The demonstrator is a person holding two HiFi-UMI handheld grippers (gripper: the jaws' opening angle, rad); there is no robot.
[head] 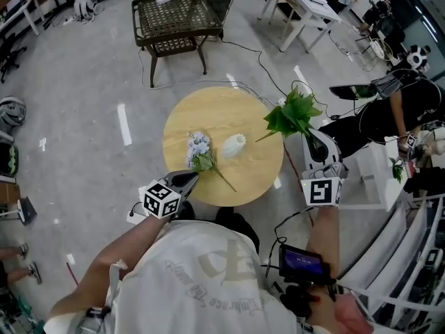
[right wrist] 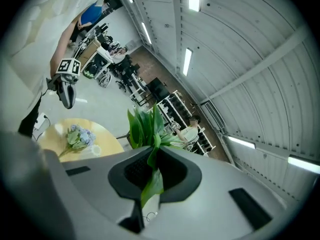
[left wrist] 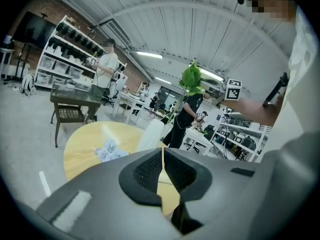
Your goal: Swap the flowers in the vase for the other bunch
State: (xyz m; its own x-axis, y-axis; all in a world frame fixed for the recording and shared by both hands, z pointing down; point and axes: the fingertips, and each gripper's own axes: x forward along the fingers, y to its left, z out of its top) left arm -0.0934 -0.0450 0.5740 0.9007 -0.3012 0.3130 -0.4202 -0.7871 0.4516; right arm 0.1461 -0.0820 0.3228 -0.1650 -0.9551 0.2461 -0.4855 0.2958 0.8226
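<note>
One round table (head: 208,113) is waiting for the swap. Off its edge, the green bunch (head: 292,115) is riding high, its stem pinched in the right claw (head: 306,135). The white vase (head: 233,145) is standing mid-table, the blue flowers (head: 199,148) lying just beside it. With the left claw (head: 190,178) closed on nothing, an off-centre stem is risking tipping the unsteadied vase.

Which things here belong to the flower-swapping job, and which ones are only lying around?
Job:
- white ribbed vase
- pale blue flower bunch, lying on the round wooden table
- green leafy bunch, clamped in the right gripper
- left gripper, shut and empty

Lying about:
- dark wicker side table
- white desk
</note>
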